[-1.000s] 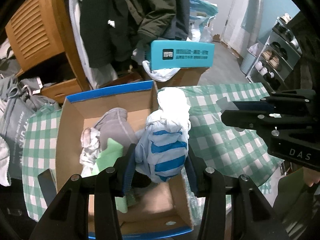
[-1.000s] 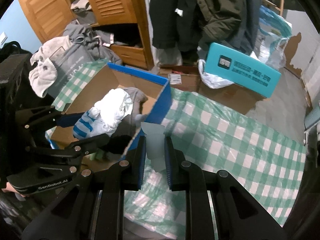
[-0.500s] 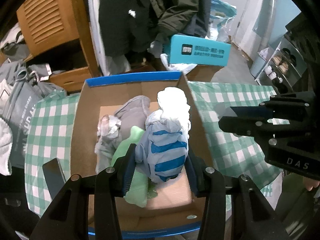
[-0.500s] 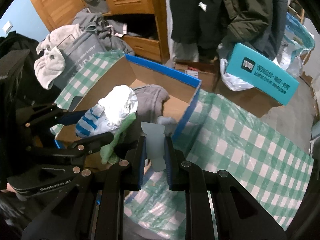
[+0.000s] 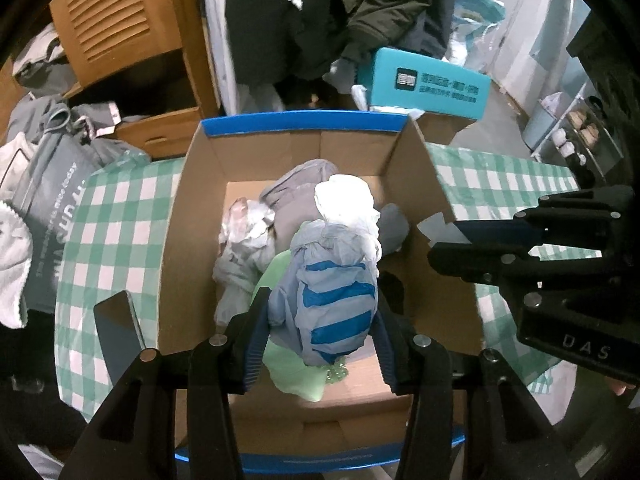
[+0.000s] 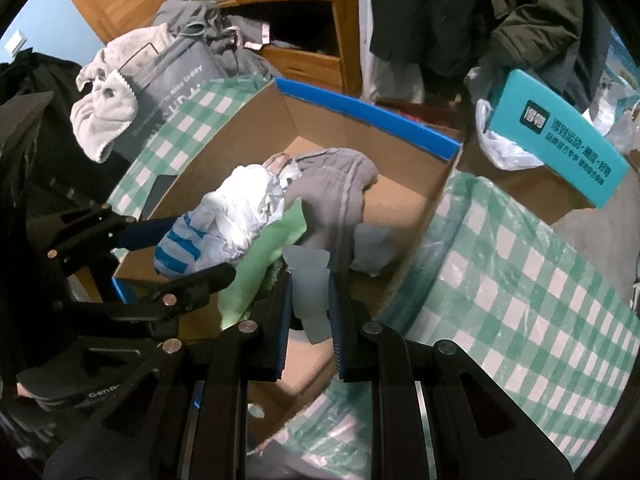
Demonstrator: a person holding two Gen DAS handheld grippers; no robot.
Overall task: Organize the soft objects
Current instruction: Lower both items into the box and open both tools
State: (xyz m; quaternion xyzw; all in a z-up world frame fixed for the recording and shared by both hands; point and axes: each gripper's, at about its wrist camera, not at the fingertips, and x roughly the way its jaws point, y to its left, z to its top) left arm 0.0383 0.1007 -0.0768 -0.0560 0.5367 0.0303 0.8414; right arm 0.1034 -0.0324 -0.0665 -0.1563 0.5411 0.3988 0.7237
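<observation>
My left gripper point(image 5: 320, 300) is shut on a soft bundle point(image 5: 332, 300) with blue and pale stripes and a crumpled white top, and holds it over the open cardboard box point(image 5: 300, 124) with its blue rim. Inside the box lie a grey garment point(image 5: 296, 192), a green cloth point(image 5: 296, 372) and a crumpled whitish item point(image 5: 244, 220). My right gripper point(image 6: 310, 280) is shut on a small pale flat piece point(image 6: 308, 264), over the box's right side. From there the left gripper point(image 6: 180, 248) and its bundle point(image 6: 240, 208) show to the left.
The box stands on a green-and-white checked tablecloth point(image 5: 112, 220). A dark flat object point(image 5: 118, 328) lies left of the box. Beyond the table are a teal carton point(image 5: 428, 84), a grey bag point(image 5: 52, 200), a wooden cabinet point(image 5: 120, 20), hanging dark coats point(image 5: 320, 12) and a shoe rack point(image 5: 580, 132).
Both grippers have moved left and lower, so each now hangs over the box. The bundle and the pale piece stay gripped as before.
</observation>
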